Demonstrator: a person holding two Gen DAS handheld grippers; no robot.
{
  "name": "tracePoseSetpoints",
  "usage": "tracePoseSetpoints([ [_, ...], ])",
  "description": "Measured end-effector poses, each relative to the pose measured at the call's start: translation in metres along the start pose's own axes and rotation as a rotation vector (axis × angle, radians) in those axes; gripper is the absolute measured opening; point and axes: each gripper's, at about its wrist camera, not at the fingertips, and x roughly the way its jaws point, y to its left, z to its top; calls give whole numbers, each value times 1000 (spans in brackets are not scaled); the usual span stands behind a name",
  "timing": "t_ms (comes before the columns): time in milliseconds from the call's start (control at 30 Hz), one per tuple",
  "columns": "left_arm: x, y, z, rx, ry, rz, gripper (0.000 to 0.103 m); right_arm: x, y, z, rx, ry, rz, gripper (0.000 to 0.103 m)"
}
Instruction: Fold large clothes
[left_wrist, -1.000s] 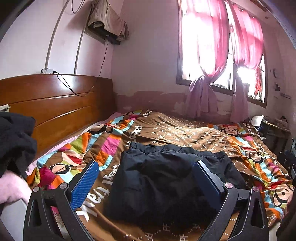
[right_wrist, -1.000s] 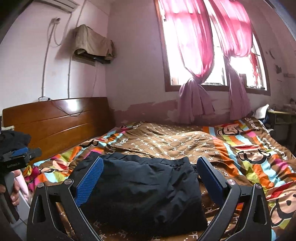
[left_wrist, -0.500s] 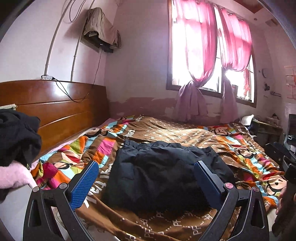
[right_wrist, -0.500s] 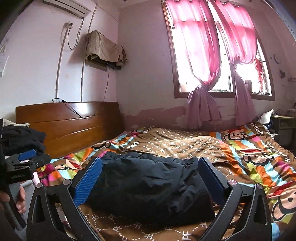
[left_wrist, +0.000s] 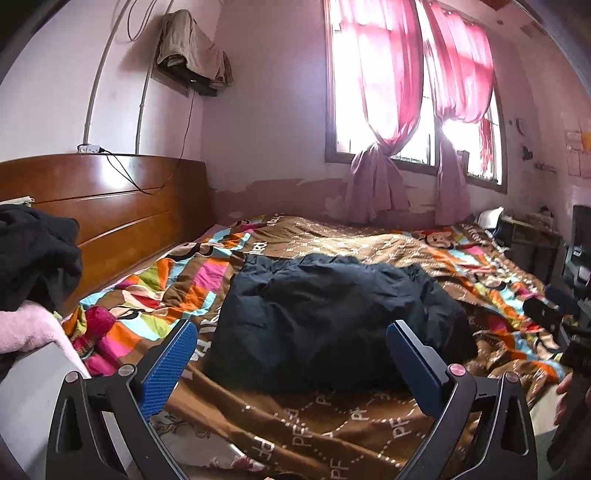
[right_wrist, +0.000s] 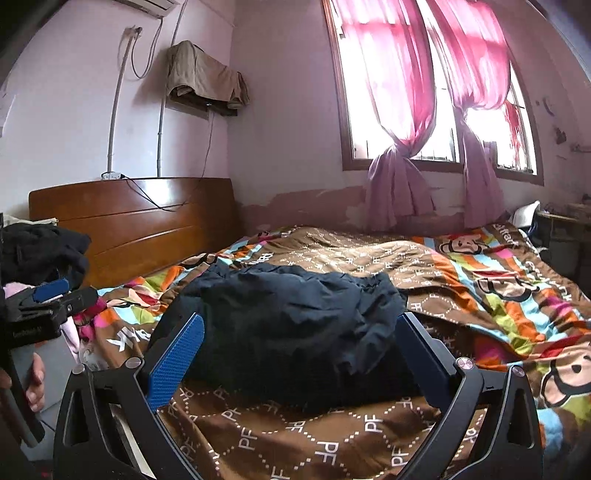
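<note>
A dark navy padded garment (left_wrist: 332, 314) lies folded in a bundle on the bed's patterned quilt (left_wrist: 332, 435); it also shows in the right wrist view (right_wrist: 291, 325). My left gripper (left_wrist: 291, 354) is open and empty, held off the near edge of the bed, short of the garment. My right gripper (right_wrist: 299, 350) is open and empty, also near the bed edge in front of the garment. The left gripper shows at the left edge of the right wrist view (right_wrist: 51, 295), held in a hand.
A pile of black and pink clothes (left_wrist: 33, 277) lies at the left by the wooden headboard (left_wrist: 122, 206). A window with pink curtains (left_wrist: 399, 110) is behind the bed. A desk with clutter (left_wrist: 532, 232) stands at the right.
Both grippers have drawn back and risen from the garment toward the bed's near edge. The garment lies still. Both stay open.
</note>
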Motion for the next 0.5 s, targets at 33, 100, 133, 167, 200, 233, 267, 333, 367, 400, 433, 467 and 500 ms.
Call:
tracePoseSetpoints([
  [33,-1,-1,-5,3,2,10,103,0,0,-2,3,0,-4,102],
  [100,0,-2,-10,3,8,10,103,0,-1,-5,7,4,-9,102],
  [133,1,-2,-13,2,14,9,103,1,-2,-6,10,9,-10,102],
  [167,3,-3,-16,3,24,7,103,2,-2,-8,13,14,-11,102],
  [200,5,-4,-19,4,37,7,103,3,-2,-10,14,19,-12,102],
  [233,7,-4,-20,6,45,12,103,4,-3,-14,17,25,-15,102],
  [267,8,-4,-22,7,49,16,103,6,-3,-16,19,32,-16,102],
  [333,9,-4,-25,8,55,23,103,10,-2,-22,21,57,-15,102],
  [367,10,-4,-26,8,61,25,103,11,-2,-24,19,66,-13,102],
  [400,12,-4,-27,8,66,27,103,13,-1,-27,18,73,-12,102],
  [433,13,-3,-29,7,73,29,103,14,-1,-28,17,78,-11,102],
  [467,14,-3,-30,6,76,30,103,15,-1,-29,17,82,-9,102],
  [500,14,-2,-31,6,78,31,103,16,-1,-30,16,85,-9,102],
])
